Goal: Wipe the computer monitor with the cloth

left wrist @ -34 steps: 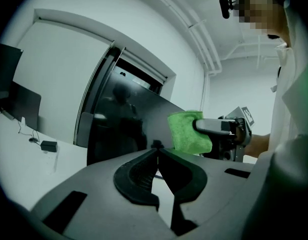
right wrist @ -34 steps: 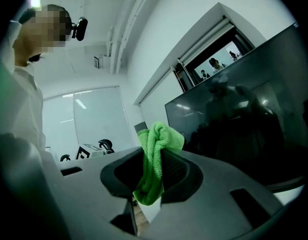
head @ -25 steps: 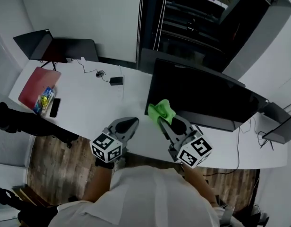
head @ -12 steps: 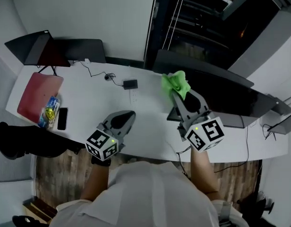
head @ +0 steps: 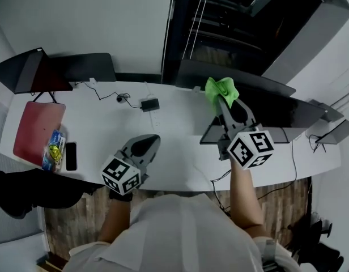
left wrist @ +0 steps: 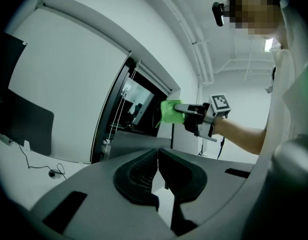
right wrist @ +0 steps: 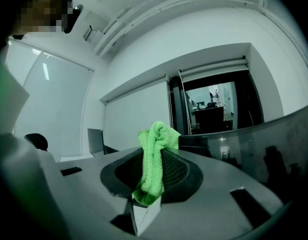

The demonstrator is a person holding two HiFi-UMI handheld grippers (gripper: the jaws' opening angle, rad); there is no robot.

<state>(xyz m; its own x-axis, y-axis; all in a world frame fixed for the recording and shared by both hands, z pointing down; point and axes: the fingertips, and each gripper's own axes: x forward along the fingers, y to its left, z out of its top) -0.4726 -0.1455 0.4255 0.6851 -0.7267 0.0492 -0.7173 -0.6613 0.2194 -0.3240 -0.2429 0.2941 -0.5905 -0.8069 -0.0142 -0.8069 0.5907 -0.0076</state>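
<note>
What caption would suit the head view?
Right hand-held gripper holds a green cloth by the monitor's top edge.

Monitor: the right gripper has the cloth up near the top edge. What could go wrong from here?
1. The cloth is pinched as a narrow bunch in the right gripper, with little of it beyond the tips. The hard jaws might scrape the monitor.
2. The left gripper is shut and empty over the desk and braces nothing. Pressure near the top edge might tip the monitor or push it back.
</note>
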